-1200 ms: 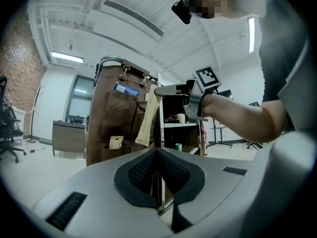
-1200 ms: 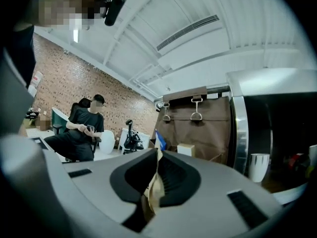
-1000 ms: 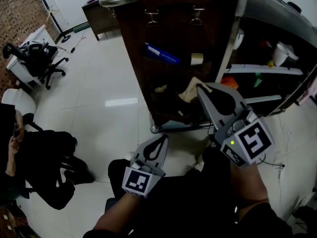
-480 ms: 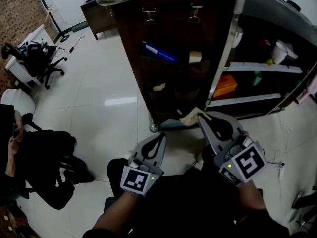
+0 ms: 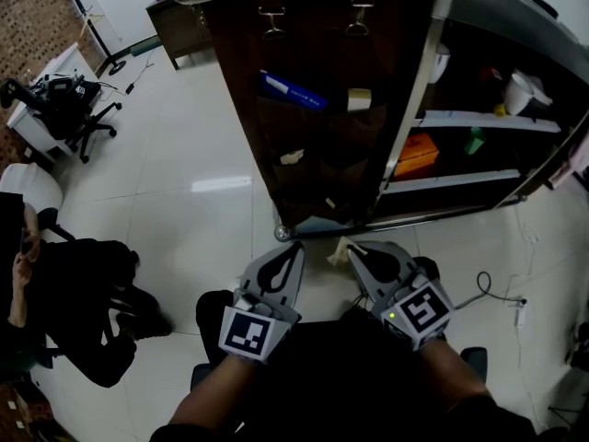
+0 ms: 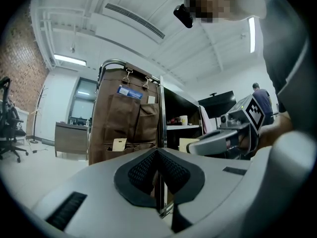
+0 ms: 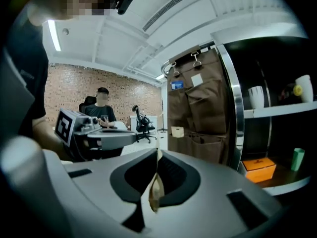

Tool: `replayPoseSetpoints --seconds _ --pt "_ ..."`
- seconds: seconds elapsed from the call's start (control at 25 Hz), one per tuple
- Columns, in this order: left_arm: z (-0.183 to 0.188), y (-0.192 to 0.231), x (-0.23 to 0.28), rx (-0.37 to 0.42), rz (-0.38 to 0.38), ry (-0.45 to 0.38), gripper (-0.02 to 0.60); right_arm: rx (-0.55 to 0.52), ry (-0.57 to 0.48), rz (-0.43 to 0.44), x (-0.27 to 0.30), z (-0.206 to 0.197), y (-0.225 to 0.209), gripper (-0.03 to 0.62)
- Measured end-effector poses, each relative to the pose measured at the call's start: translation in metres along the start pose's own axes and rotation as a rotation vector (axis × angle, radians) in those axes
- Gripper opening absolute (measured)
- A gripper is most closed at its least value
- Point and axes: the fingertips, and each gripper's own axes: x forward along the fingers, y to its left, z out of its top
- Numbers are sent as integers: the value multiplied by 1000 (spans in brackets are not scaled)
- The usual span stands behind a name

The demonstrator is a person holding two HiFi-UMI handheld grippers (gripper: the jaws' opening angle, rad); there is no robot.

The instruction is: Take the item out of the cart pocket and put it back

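Observation:
A cart carries a brown fabric organizer (image 5: pixel 317 127) with several pockets; a blue item (image 5: pixel 293 90) and beige tags (image 5: pixel 358 99) stick out of them. My right gripper (image 5: pixel 351 250) is low in the head view, away from the cart, shut on a thin beige paper packet (image 5: pixel 337 248). In the right gripper view the packet (image 7: pixel 154 195) is pinched edge-on between the dark pads (image 7: pixel 176 175). My left gripper (image 5: pixel 295 248) hangs beside it, shut with nothing in it; its pads (image 6: pixel 143 170) meet. From the left gripper view, the right gripper (image 6: pixel 200 146) holds the packet (image 6: pixel 185 144).
The cart's side shelves hold an orange box (image 5: pixel 416 155), a green bottle (image 5: pixel 474 141) and a white cup (image 5: pixel 520 99). A person in black sits at the left (image 5: pixel 83 293). An office chair (image 5: pixel 64 99) stands far left. A cable (image 5: pixel 502 297) lies on the white floor.
My right gripper has drawn back and down from the organizer's lower pockets toward my body, carrying the beige packet. The left gripper has stayed almost in place.

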Motion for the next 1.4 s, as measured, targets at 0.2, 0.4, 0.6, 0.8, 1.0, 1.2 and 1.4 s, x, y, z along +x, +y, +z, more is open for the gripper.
replayPoseSetpoints --seconds 0.2,0.4,0.6,0.8,1.0,1.2,1.4 --pt "-1 1 1 -8 -4 2 0 17 31 12 8 -21 4 18" --pt "-3 -2 2 -14 -19 8 0 21 35 24 11 -21 7 19" --pt "-4 -3 2 -18 -23 21 0 16 34 26 11 -20 7 18" --pt "-5 -2 2 -14 -20 29 0 23 32 25 11 -19 7 18" --pt "-5 -3 3 -25 -27 17 0 24 33 27 10 -20 7 18" --pt "-4 -1 2 -4 -13 19 0 21 31 27 10 -20 7 18" --pt "-4 -2 2 2 -13 19 0 25 30 25 10 -20 7 18"
